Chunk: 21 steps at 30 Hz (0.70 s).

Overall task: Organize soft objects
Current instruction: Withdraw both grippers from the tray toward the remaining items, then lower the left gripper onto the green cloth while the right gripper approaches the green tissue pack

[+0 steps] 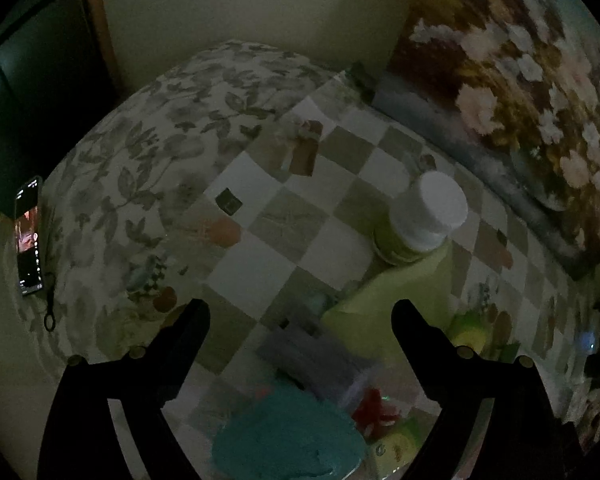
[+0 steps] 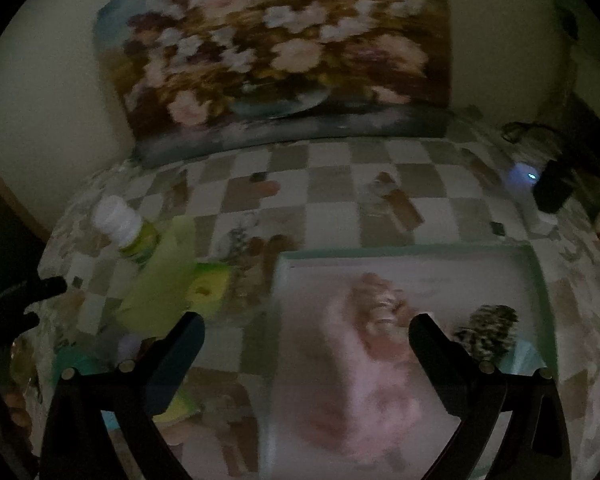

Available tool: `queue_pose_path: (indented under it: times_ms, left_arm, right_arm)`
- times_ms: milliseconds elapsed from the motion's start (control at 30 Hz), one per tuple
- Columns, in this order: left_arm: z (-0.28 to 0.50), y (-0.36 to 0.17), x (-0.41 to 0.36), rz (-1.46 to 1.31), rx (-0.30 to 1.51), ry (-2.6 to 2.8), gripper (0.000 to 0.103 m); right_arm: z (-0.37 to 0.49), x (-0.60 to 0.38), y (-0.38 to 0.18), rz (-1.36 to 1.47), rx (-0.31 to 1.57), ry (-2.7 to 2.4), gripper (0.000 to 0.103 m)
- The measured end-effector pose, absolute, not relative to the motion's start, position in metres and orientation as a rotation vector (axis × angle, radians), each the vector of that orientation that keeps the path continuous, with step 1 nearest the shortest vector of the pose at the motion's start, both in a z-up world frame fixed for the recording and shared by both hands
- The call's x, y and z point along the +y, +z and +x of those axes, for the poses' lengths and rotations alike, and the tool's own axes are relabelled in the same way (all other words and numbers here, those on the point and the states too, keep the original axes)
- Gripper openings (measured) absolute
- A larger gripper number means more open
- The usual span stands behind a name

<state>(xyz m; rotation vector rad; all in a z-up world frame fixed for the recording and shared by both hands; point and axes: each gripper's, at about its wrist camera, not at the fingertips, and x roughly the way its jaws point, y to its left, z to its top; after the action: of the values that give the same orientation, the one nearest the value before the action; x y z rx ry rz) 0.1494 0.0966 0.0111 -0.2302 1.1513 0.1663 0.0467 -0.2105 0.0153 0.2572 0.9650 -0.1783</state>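
Observation:
The scene is dim. In the left wrist view my left gripper (image 1: pixel 300 312) is open and empty above the checkered tablecloth (image 1: pixel 284 216). Below it lie a teal soft object (image 1: pixel 288 436), a grey-lilac folded cloth (image 1: pixel 312 360) and a light green cloth (image 1: pixel 396 304). In the right wrist view my right gripper (image 2: pixel 306 326) is open and empty over a shallow tray (image 2: pixel 412 264). A pink soft toy (image 2: pixel 364 360) and a dark speckled soft object (image 2: pixel 486 330) lie in the tray. The light green cloth (image 2: pixel 160 288) lies left of the tray.
A white-capped bottle (image 1: pixel 424 216) lies on the green cloth, also in the right wrist view (image 2: pixel 120 224). A flower painting (image 2: pixel 276 52) leans on the wall behind the table. A phone (image 1: pixel 30 236) lies at the left edge. A dark device with a blue light (image 2: pixel 540 184) is at right.

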Motion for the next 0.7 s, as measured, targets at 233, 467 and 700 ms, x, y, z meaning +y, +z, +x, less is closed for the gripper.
queue_pose_path:
  times_ms: [233, 467, 700]
  left_arm:
    - [0.159, 0.003, 0.084, -0.228, 1.175, 0.112, 0.092]
    - [0.175, -0.009, 0.058, -0.203, 1.192, 0.043, 0.092]
    - [0.188, -0.030, 0.041, -0.190, 1.226, 0.010, 0.092]
  right_arm:
    - [0.063, -0.185, 0.002, 0.235, 0.979, -0.110, 0.103]
    - [0.082, -0.166, -0.012, 0.192, 0.969, -0.064, 0.100]
    - [0.100, -0.147, -0.025, 0.130, 0.967, -0.019, 0.090]
